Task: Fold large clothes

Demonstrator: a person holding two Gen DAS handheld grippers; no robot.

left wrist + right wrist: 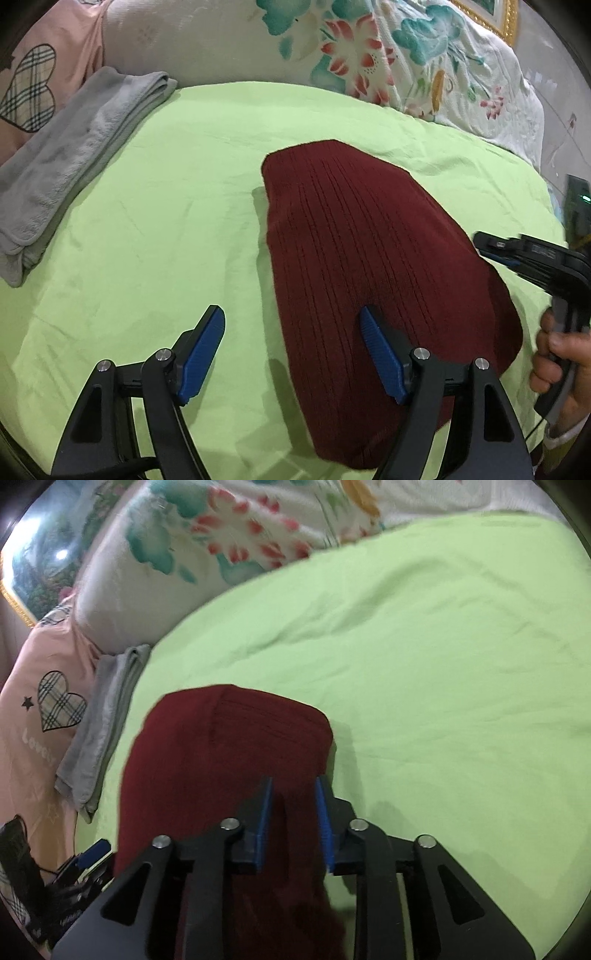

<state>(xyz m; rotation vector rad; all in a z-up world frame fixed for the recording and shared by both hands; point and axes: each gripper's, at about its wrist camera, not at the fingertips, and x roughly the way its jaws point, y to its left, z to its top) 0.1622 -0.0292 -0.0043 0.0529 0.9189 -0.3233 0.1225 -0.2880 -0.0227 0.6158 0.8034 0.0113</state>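
Green bedsheet (pixel 166 203) covers the bed, floral quilt (pixel 351 48) bunched along the far edge, folded grey towel (pixel 74 147) and pink pillow (pixel 37 74) at the left. Dark red ribbed sweater (pixel 369 240) lies folded on the sheet, near the middle.

My left gripper (pixel 291 350) hangs released, jaws wide apart, one blue pad over the sweater's near part, the other over bare sheet.

My right gripper (pixel 293 823) sits at the sweater's right edge, jaws narrow with red fabric between them. Can't tell if the pads actually pinch it. A hand (pixel 557 362) grips its handle.
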